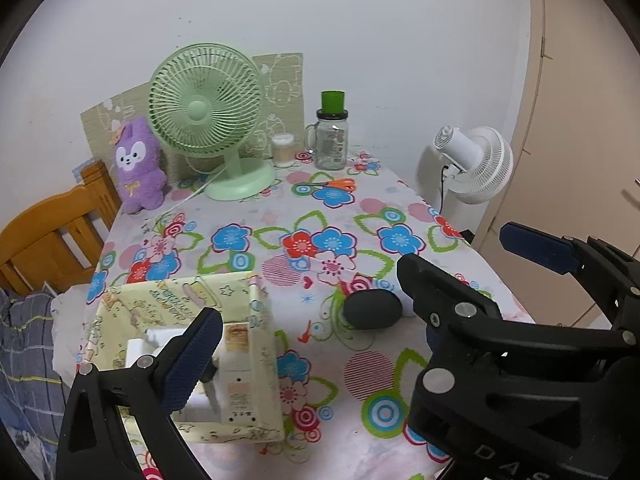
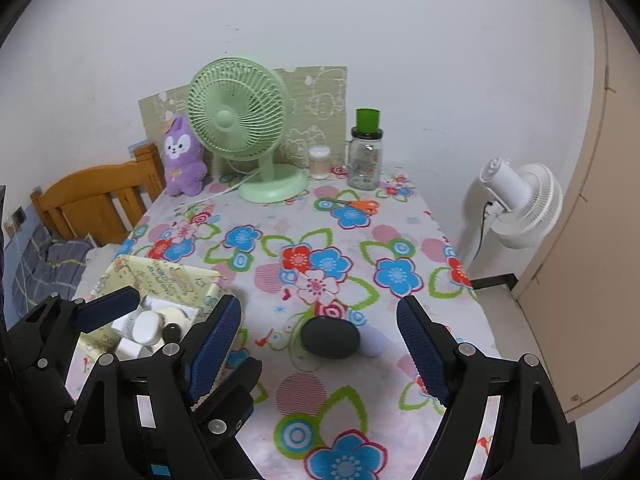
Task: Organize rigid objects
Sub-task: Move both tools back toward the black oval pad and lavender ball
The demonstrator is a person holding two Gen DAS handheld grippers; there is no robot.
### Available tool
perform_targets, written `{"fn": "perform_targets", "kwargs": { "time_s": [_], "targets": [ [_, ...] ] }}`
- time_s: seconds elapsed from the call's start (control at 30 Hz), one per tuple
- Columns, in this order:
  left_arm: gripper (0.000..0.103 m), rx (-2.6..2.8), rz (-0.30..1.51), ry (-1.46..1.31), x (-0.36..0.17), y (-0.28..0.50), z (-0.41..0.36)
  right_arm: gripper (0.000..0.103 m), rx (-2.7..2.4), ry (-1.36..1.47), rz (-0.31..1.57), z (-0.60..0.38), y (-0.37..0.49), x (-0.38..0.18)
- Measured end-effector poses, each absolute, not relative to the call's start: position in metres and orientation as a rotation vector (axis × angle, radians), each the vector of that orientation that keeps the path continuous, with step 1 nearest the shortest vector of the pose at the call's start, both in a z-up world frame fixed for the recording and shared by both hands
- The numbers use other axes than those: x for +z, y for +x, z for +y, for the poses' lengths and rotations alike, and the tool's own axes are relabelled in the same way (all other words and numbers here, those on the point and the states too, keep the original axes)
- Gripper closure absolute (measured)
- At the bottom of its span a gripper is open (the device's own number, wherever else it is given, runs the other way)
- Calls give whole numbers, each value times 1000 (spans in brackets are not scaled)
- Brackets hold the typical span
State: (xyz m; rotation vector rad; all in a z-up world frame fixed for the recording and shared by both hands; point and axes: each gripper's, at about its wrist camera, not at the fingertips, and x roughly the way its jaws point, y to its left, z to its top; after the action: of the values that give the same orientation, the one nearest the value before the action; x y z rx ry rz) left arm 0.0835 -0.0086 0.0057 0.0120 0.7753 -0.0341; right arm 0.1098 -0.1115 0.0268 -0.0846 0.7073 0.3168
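A yellow patterned box stands at the table's near left and holds several small white items and a black ball. A dark grey oval object lies on the flowered cloth to its right, with a small white object touching its right side. My left gripper is open over the box's right wall, nothing between its fingers. My right gripper is open too, hanging just short of the dark oval without touching it. One of its blue pads shows in the left wrist view.
At the back stand a green desk fan, a purple plush toy, a small tub and a glass jar with a green lid. Orange scissors lie nearby. A white fan stands beyond the table's right edge, a wooden headboard to the left.
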Motion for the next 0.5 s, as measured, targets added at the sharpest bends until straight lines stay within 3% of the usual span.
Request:
{"fn": "perform_targets", "kwargs": {
  "time_s": [0.5],
  "targets": [
    [0,-89,812,0,-18,97,-29,20,270,-69,741,-136,122,4]
  ]
}}
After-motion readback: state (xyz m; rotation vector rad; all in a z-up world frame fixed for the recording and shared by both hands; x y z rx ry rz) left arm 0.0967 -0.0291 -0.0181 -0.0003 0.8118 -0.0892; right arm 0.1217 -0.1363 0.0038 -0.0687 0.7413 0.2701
